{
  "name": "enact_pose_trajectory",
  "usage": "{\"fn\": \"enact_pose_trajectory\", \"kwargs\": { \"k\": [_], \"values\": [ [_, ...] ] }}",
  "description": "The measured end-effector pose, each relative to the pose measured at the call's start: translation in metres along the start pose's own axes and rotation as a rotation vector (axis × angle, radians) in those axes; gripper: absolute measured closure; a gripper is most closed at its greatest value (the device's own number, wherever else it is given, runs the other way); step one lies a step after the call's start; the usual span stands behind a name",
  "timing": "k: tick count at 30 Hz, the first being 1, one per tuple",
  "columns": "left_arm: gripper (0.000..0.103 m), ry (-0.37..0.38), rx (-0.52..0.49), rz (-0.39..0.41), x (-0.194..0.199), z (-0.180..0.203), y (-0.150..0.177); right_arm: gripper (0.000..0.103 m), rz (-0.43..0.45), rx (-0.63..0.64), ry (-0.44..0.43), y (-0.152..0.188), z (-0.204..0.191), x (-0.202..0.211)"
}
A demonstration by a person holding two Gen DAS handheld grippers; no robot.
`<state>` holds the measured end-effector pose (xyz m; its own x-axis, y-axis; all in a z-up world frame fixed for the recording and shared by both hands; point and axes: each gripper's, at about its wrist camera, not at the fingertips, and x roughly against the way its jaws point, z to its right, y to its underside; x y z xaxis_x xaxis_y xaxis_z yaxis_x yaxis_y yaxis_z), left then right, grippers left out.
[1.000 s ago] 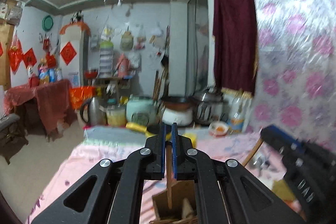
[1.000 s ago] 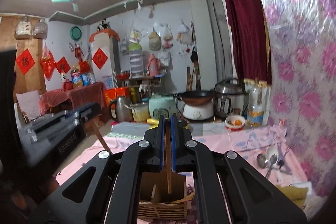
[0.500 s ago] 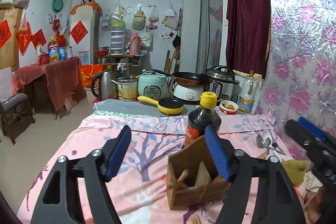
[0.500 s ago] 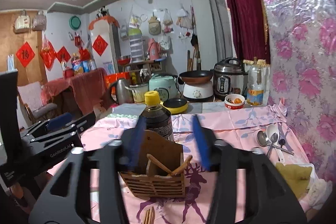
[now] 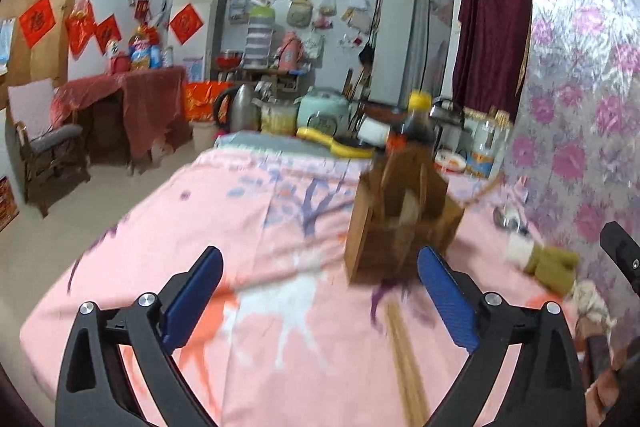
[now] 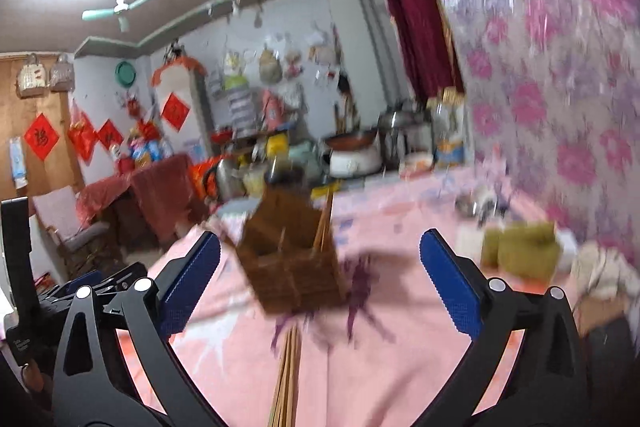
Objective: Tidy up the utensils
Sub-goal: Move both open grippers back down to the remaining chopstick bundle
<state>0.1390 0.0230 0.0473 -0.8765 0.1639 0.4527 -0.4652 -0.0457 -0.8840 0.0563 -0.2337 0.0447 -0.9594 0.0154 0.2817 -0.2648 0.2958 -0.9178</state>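
**Both tools opening above loose chopsticks**

The left tool [image 5: 320, 303] and right tool [image 6: 320, 285] have their jaws opening wide, with nothing pressed between the blue pads. A wooden utensil holder [image 6: 292, 259] stands on the pink-clothed surface [image 5: 260, 227], with a few sticks leaning inside. Loose chopsticks [image 6: 288, 375] lie on the cloth just in front of it. Spoons [image 5: 506, 219] lie near the floral wall, blurred.

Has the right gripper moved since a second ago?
Yes. The right gripper has dropped toward the pink tablecloth: the wooden utensil holder now sits higher between its fingers, chopsticks lie below, and its jaws are opening, holding nothing.
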Motion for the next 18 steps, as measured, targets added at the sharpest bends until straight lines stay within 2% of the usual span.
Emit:
{"fn": "enact_pose_trajectory", "kwargs": {
  "k": [5, 10, 13, 18],
  "values": [
    [0.006, -0.048, -0.027, -0.041, 0.020, -0.001, 0.059, 0.007, -0.061, 0.010, 0.092, 0.039, 0.009, 0.008],
    [0.006, -0.076, -0.074, -0.106, 0.023, 0.001, 0.116, 0.007, -0.189, 0.041, 0.136, 0.081, 0.017, -0.002],
    [0.006, -0.100, -0.142, -0.139, 0.014, 0.008, 0.129, 0.007, -0.246, 0.118, 0.164, 0.106, 0.016, -0.009],
    [0.006, -0.073, -0.156, -0.145, 0.012, 0.011, 0.134, 0.007, -0.300, 0.152, 0.160, 0.123, 0.018, -0.015]
  ]
}}
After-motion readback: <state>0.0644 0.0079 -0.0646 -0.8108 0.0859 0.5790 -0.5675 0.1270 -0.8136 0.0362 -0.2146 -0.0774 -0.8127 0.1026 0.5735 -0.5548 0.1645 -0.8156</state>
